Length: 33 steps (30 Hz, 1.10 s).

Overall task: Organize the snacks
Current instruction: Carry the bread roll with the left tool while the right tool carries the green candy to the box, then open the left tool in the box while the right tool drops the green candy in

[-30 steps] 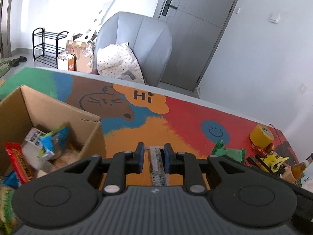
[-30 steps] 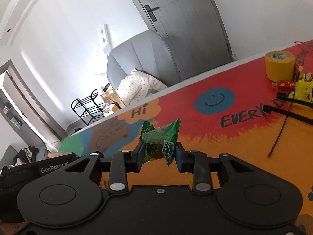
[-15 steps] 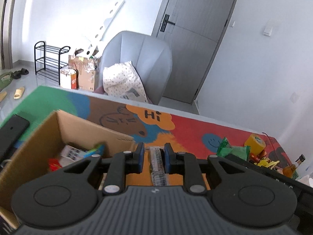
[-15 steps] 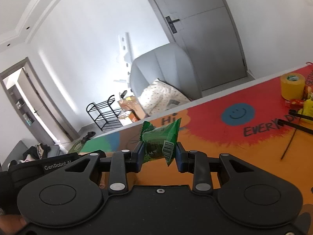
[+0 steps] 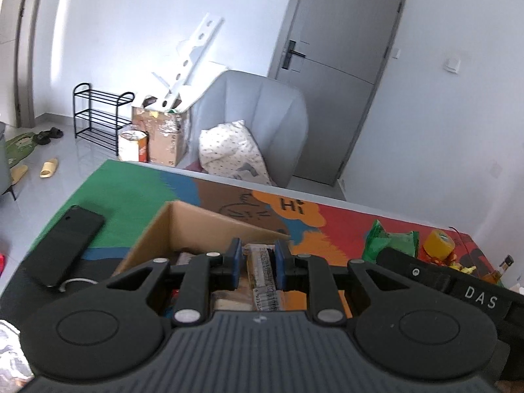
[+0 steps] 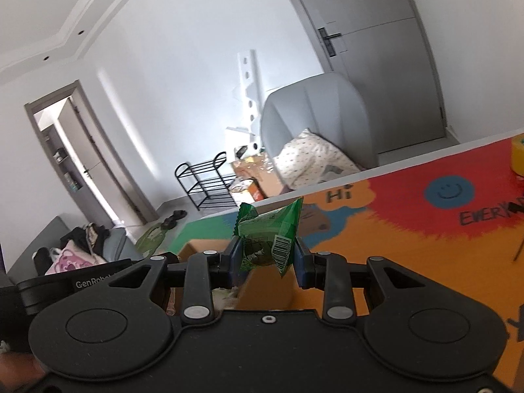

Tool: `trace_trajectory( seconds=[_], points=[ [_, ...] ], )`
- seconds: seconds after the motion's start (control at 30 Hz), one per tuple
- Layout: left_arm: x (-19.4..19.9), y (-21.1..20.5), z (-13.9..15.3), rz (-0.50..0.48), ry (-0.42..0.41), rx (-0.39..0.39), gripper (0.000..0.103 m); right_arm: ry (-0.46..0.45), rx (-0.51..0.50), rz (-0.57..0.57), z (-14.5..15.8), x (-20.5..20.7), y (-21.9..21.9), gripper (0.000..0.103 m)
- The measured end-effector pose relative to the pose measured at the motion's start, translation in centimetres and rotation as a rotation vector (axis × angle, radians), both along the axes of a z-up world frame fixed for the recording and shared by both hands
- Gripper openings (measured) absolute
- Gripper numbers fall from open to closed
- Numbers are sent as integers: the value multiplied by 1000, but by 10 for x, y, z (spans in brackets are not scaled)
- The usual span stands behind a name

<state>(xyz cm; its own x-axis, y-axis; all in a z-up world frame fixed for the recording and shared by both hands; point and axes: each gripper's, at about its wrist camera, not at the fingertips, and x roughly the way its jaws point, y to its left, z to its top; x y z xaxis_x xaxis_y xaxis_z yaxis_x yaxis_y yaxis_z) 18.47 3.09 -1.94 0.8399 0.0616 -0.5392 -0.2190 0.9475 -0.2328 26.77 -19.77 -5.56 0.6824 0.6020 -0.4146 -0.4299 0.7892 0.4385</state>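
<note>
1. Cardboard, brown: an open-topped box (image 5: 209, 229) is sitting on the multicoloured cartoon-print table mat (image 5: 131, 193), its far wall and right corner edge showing just ahead of the left gripper (image 5: 258, 263). A flat black phone-like slab (image 5: 65, 245) is lying on the green patch to the box's left, apart from it.
2. Right of the box the orange and red mat is lying bare as far as a yellow tape roll (image 5: 439, 244) and small clutter at the far right edge.
3. Left gripper's blue pads are pinching a pale barcode-printed snack packet (image 5: 262, 271), which is hanging over the box opening.
4. Right gripper (image 6: 266, 255) is clamping a crinkled green foil snack pouch (image 6: 268, 232) between its pads, hovering over the box's near wall (image 6: 268, 288).
5. Against the frames a second back, both grippers are now sitting over the box rather than out over the mat; both grips are unchanged.
</note>
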Motion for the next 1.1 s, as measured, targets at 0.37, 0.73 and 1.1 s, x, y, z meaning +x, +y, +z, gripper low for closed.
trace_trajectory(
  seconds=[0.37, 0.73, 1.1],
  points=[
    [-18, 36, -10, 32, 21, -9, 20, 15, -7, 59, -3, -11, 39, 31],
    [-12, 57, -27, 42, 77, -4, 44, 46, -33, 56, -11, -9, 61, 31],
    [-17, 76, -23, 56, 63, -24, 73, 56, -29, 37, -10, -4, 75, 64]
  ],
)
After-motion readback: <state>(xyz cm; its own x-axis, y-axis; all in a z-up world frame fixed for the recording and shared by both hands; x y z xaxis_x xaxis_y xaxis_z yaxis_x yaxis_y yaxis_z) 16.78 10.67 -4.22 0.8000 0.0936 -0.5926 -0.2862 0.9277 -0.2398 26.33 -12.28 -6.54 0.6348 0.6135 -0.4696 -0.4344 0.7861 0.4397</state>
